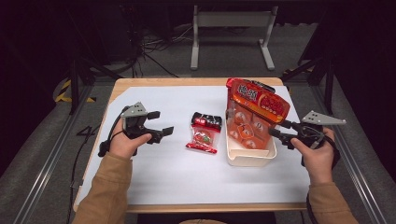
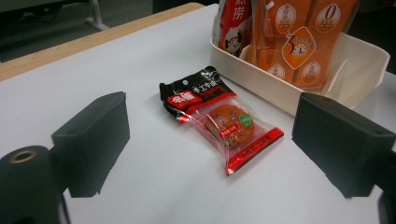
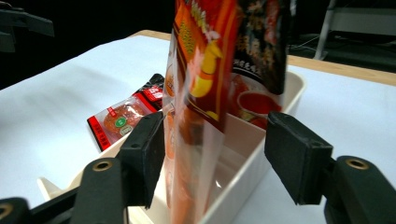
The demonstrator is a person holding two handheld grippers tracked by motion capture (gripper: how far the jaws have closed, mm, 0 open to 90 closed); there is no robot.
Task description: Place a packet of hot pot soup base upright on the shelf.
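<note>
Jaws spread wide, the right gripper (image 1: 279, 129), at the right of the high view, brackets the edge of a tall orange-red plastic snack bag (image 3: 205, 93) without pinching it; in the right gripper view one pad lies close beside the film while the other stands apart. The bag stands upright in a white rectangular plastic tub (image 1: 250, 157), right of centre. At left, the left gripper (image 1: 161, 123) hovers wide and empty, aimed at a small clear-and-red sealed food packet (image 2: 224, 122) flat on the white table cover (image 1: 177, 172). Both packs look light, soft and slick; a sealed edge probably offers the surest hold.
</note>
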